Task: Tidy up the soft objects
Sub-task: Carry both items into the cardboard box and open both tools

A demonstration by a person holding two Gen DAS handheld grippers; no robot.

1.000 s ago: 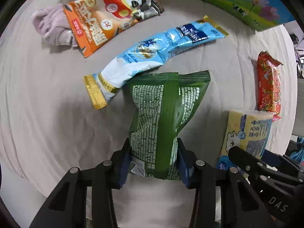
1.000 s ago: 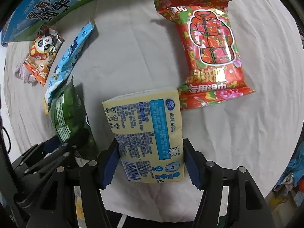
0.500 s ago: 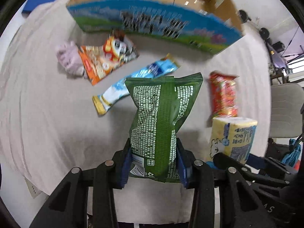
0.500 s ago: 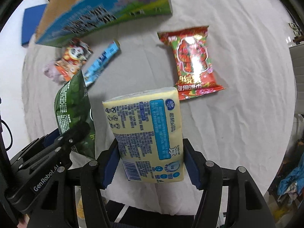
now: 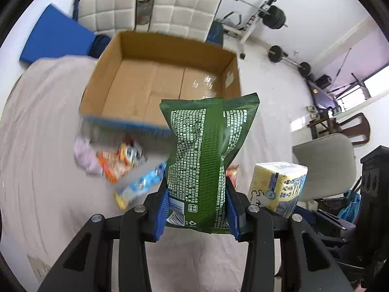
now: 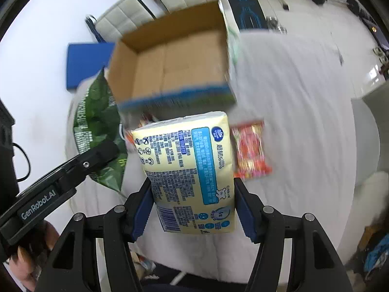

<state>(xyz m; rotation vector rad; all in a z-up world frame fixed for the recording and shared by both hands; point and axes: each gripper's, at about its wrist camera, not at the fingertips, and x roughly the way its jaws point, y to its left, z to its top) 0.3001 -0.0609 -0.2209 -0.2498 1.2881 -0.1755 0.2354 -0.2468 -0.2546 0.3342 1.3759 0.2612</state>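
Note:
My left gripper is shut on a green snack bag and holds it upright, high above the cloth-covered table. My right gripper is shut on a yellow tissue pack, also lifted; the pack shows in the left wrist view too, and the green bag shows in the right wrist view. An open, empty cardboard box stands at the far side of the table.
On the table lie a pink cloth, an orange panda packet, a light-blue long packet and a red packet. White chairs, a blue mat and weights stand beyond the table.
Both grippers have risen well above the table with their loads and tilted up. The box's open inside and the room behind have come into view.

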